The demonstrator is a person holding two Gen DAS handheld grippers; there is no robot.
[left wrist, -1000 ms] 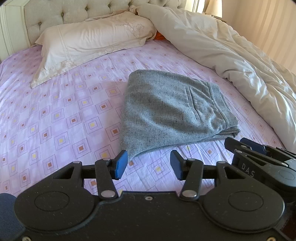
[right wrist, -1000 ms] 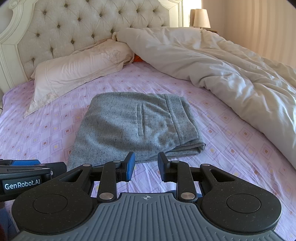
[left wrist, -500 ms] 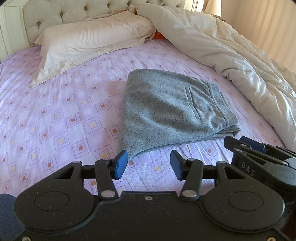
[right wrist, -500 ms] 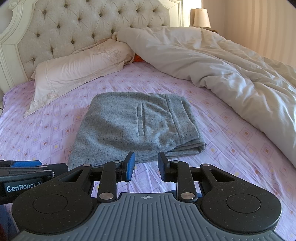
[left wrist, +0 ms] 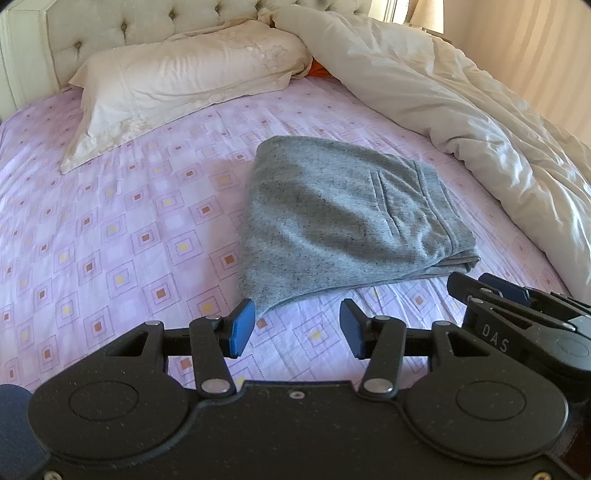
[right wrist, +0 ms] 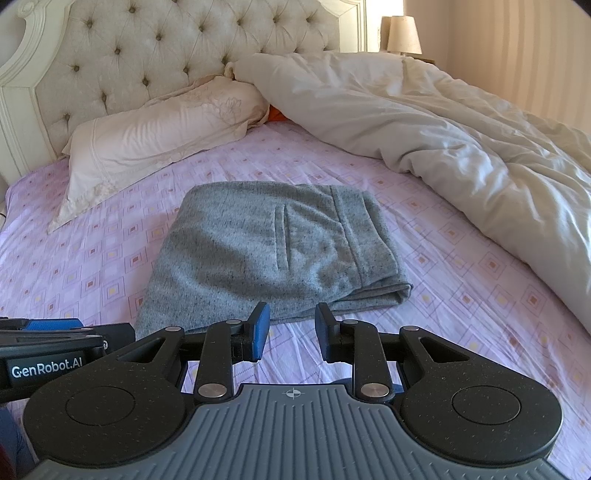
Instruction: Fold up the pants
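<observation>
The grey pants (left wrist: 343, 218) lie folded into a compact rectangle on the lilac patterned bedsheet (left wrist: 110, 229), pocket slit facing up. In the right wrist view the same pants (right wrist: 273, 251) rest just beyond the fingers. My left gripper (left wrist: 297, 326) hovers near the pants' front left corner, open, with only sheet between its blue pads. My right gripper (right wrist: 291, 330) is held near the front edge of the pants, jaws apart with a narrower gap and nothing in it. Each gripper shows at the edge of the other's view.
A cream pillow (left wrist: 184, 81) lies at the head of the bed by the tufted headboard (right wrist: 166, 48). A rumpled cream duvet (right wrist: 443, 129) fills the right side. An orange item (right wrist: 277, 114) peeks out between pillow and duvet. A lamp (right wrist: 402, 35) stands behind.
</observation>
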